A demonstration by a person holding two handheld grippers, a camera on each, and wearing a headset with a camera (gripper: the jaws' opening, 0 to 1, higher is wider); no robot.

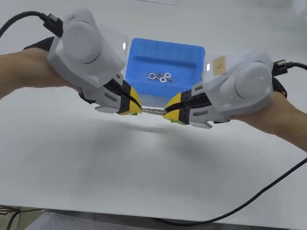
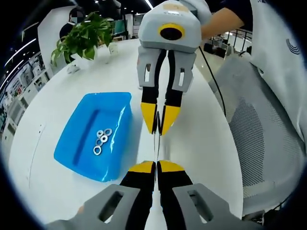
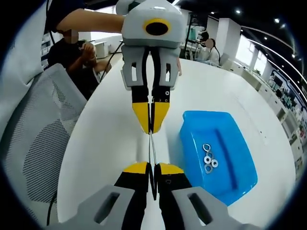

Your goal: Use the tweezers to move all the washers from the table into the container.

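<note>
A pair of thin metal tweezers [image 1: 152,111] hangs level between my two grippers, just above the white table [image 1: 96,163]. My left gripper [image 1: 135,111] is shut on one end and my right gripper [image 1: 169,114] on the other, tips facing each other. Behind them stands the blue container [image 1: 168,50] with several washers [image 1: 160,76] on its floor. In the left gripper view my left gripper [image 2: 157,167] clamps the tweezers [image 2: 156,151]; the container [image 2: 81,129] lies to the left. The right gripper view has my right gripper [image 3: 153,168] on the tweezers [image 3: 151,148], container [image 3: 230,143] to the right.
A black cable [image 1: 259,196] trails across the table at the lower right, near the front edge. A mesh chair [image 2: 259,143] stands beside the table. A potted plant [image 2: 84,36] sits at the table's far end.
</note>
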